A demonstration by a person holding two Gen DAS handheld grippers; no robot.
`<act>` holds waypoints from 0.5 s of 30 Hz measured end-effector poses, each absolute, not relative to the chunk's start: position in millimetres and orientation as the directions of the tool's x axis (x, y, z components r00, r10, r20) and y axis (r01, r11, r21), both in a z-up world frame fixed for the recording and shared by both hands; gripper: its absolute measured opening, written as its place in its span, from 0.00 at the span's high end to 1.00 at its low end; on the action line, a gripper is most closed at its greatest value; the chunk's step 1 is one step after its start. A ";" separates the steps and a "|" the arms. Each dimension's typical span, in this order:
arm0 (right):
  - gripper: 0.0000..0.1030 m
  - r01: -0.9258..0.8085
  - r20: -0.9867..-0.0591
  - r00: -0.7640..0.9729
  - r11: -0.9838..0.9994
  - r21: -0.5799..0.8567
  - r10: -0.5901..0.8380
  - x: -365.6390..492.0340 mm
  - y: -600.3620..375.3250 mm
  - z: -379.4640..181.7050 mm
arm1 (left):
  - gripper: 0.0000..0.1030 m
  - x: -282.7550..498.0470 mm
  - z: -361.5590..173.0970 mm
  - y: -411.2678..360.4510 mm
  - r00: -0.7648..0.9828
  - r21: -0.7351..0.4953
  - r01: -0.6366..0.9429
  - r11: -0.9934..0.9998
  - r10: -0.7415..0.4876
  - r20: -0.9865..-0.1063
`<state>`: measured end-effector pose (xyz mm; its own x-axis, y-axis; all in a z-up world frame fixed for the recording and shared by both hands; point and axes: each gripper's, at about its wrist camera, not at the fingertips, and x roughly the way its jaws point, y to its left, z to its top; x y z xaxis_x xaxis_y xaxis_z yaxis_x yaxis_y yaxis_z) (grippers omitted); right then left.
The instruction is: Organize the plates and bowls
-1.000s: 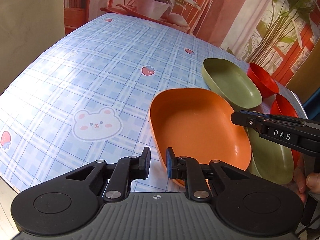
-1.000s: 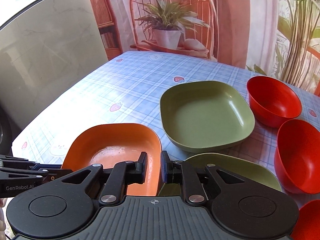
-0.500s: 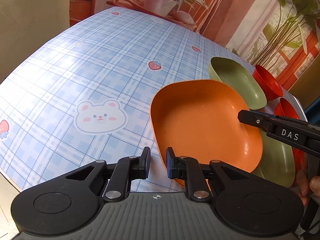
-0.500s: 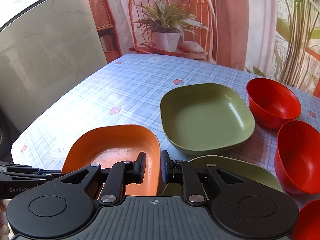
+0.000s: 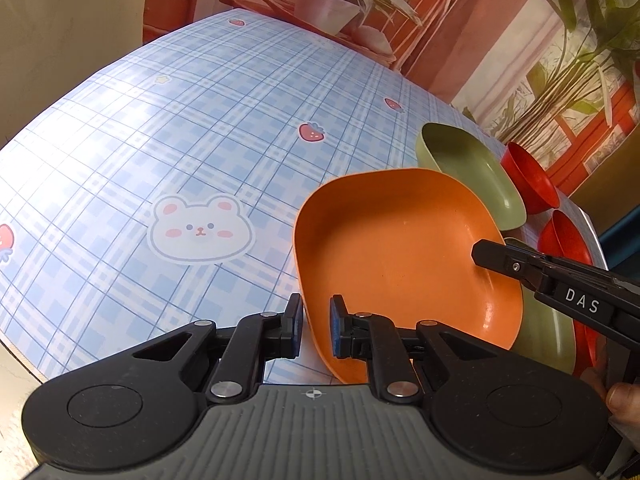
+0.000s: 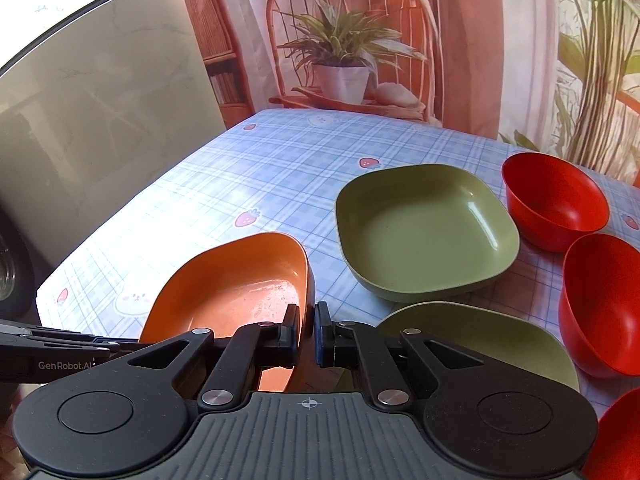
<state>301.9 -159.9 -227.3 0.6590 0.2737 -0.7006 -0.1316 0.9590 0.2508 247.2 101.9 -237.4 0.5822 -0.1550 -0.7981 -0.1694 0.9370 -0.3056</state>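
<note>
Both your grippers, left [image 5: 315,330] and right [image 6: 307,334], pinch opposite rims of the orange plate [image 5: 400,248], apparently raised and tilted above the tablecloth [image 5: 160,140], beside two green plates [image 6: 424,228].

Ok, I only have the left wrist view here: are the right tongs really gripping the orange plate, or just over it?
Observer: Gripping. The right wrist view shows the right tongs shut on the orange plate at its rim.
Operator: How many red bowls?
Observer: Three: a far red bowl, a middle red bowl and a near red bowl.
Operator: Anything in the far green plate?
Observer: No, the far green plate is empty.
</note>
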 end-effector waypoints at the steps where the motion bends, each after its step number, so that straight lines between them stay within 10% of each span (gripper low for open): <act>1: 0.93 -0.129 -0.699 0.662 0.960 0.249 0.270 299.6 -159.3 -226.3 | 0.85 247.0 -235.7 101.5 0.584 -0.303 -0.168 0.938 -0.152 -0.797; 15: 0.92 0.005 -0.654 0.726 0.950 0.312 0.212 249.7 -201.3 -209.9 | 0.85 251.9 -196.8 58.0 0.640 -0.231 0.036 0.972 -0.200 -0.742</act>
<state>249.7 -201.3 -209.9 0.7265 0.2115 -0.6538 0.0046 0.9500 0.3124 251.9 58.0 -196.8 0.6398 -0.1999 -0.7421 0.0356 0.9722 -0.2312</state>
